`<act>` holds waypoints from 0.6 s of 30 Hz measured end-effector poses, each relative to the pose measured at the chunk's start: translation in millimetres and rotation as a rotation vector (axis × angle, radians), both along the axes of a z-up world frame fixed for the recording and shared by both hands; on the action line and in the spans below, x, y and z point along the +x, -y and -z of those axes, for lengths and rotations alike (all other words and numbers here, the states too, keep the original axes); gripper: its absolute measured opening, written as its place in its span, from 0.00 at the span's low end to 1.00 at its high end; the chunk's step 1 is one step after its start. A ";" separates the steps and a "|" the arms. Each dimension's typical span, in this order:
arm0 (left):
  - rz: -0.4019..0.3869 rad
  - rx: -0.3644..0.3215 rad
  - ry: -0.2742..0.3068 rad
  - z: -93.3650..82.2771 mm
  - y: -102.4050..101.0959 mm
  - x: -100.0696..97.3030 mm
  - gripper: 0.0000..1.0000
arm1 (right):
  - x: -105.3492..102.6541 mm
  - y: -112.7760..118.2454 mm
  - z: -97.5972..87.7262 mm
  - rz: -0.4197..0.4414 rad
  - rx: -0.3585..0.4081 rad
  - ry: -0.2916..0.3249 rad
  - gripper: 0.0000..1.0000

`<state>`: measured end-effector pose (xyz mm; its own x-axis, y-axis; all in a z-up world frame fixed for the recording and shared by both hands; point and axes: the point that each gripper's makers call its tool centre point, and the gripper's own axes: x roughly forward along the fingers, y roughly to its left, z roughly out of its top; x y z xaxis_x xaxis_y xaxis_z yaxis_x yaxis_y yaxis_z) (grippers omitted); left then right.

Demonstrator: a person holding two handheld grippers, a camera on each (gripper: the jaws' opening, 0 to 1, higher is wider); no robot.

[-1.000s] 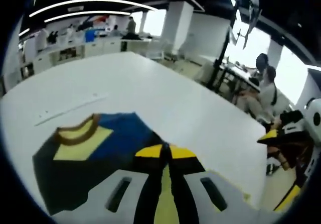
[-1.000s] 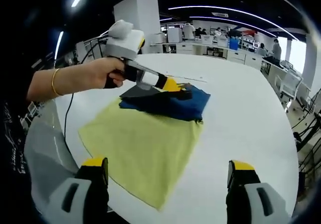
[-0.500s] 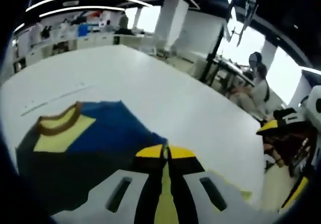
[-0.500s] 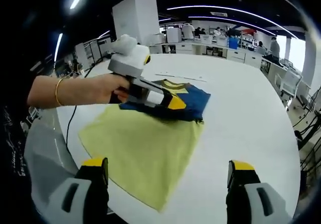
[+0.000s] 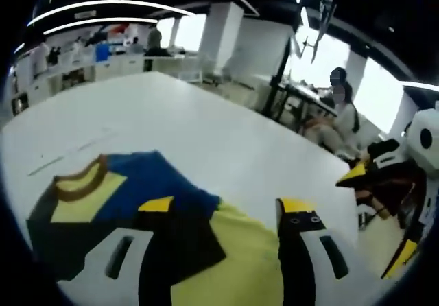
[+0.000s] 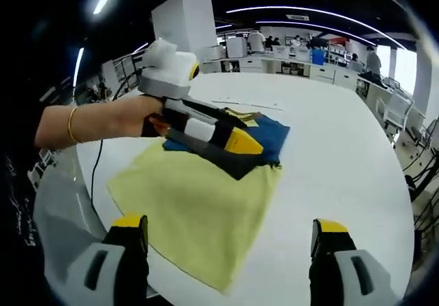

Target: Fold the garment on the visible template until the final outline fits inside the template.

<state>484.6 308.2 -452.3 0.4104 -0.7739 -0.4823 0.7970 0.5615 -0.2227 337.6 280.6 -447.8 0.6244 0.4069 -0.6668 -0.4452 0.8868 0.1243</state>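
lying folded on the yellow template [image 6: 199, 206], the navy-blue garment [image 5: 147, 189] sits between the spread left hand-held gripper [image 5: 226, 213].

big white table [image 6: 343, 162] carrying everything here, broad and glossy, running off toward the far end of the room. flat on it lies the yellow cloth template [image 6: 192, 210], one corner pointing down toward the near edge. at its far side sits the folded garment [image 6: 264, 138], blue and dark, with a yellow panel and brown collar, partly overlapping the yellow cloth template and partly on bare tabletop. past it, a thin pale strip [image 6: 247, 105] lies on the table.
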 end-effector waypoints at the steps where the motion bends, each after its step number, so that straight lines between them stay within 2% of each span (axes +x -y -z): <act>1: -0.007 0.005 0.019 -4.5 -6.4 1.8 0.68 | 0.7 -1.4 -0.1 -0.003 0.004 -0.001 1.00; 5: -0.021 0.024 0.058 -12.8 -26.6 6.0 0.81 | 1.5 -5.1 -1.2 -0.005 0.021 -0.008 1.00; 8: -0.024 0.047 0.086 -16.4 -41.8 7.4 0.86 | 2.3 -8.2 -3.6 -0.010 0.034 -0.007 1.00; 14: -0.040 0.066 0.107 -22.6 -68.8 4.1 0.99 | 5.2 -10.2 -5.8 -0.016 0.025 -0.001 1.00; 18: -0.040 0.091 0.108 -22.1 -85.2 -1.4 0.99 | 6.0 -11.0 -6.5 -0.015 0.024 0.001 1.00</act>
<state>483.2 393.4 -430.1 0.4933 -0.7109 -0.5013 0.7900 0.6073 -0.0839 343.7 291.6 -441.3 0.6185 0.4320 -0.6564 -0.4588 0.8767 0.1447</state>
